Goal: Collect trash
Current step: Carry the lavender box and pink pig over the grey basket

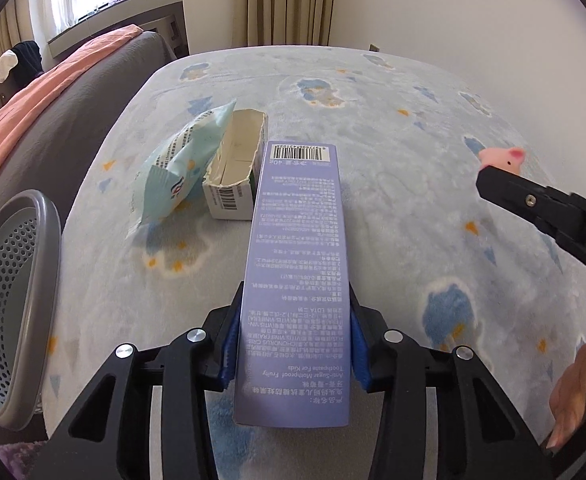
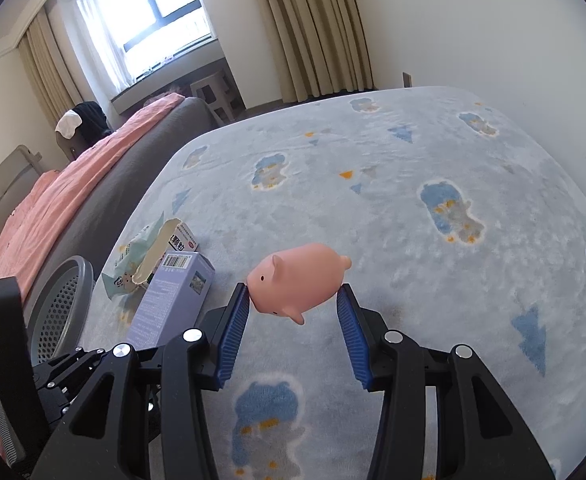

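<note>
Left gripper [image 1: 293, 344] angled down, clamped on purple box [image 1: 299, 248] reading "Toothpaste For Kids"; right gripper [image 2: 293, 300] pinches pink pig toy [image 2: 293, 280].

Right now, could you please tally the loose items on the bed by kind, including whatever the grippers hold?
Cardboard boxes: 2, the purple toothpaste box in the left gripper and the torn white box.
Plastic wrappers: 1, the light blue wrapper.
Toys: 1, the pink pig between the right gripper fingers.
Total: 4
</note>
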Demonstrator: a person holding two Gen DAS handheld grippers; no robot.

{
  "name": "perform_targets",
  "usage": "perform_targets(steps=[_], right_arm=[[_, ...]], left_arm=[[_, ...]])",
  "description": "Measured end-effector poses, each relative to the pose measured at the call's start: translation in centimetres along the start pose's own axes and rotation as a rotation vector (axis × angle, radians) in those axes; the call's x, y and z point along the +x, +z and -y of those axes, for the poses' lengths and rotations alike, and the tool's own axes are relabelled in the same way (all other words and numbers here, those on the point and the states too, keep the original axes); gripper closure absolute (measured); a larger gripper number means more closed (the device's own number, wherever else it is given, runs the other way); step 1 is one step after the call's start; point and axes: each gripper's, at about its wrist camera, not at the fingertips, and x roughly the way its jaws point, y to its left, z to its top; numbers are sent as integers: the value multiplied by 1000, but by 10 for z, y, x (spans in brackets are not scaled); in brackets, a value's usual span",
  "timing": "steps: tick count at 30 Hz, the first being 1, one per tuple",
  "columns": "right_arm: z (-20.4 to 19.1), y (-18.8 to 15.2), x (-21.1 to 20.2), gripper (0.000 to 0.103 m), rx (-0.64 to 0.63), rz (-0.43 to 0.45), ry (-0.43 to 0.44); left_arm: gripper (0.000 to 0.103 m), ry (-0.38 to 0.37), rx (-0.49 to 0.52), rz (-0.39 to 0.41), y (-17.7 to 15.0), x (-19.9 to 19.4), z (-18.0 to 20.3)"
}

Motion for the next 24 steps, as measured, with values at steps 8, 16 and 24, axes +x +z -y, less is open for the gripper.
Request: perform_targets(steps=[8,16,24], right_arm=[[-12,-4,2,58,-29,-4,-10],[-49,-6,-1,58,-69,-5,36],[-111,-11,1,58,-158,1,76]], left_arm=[[60,23,-6,96,-19,-53,-18],[60,84,-86,183,-27,-99,-75],[60,170,-171,221,-38,-122,-144]])
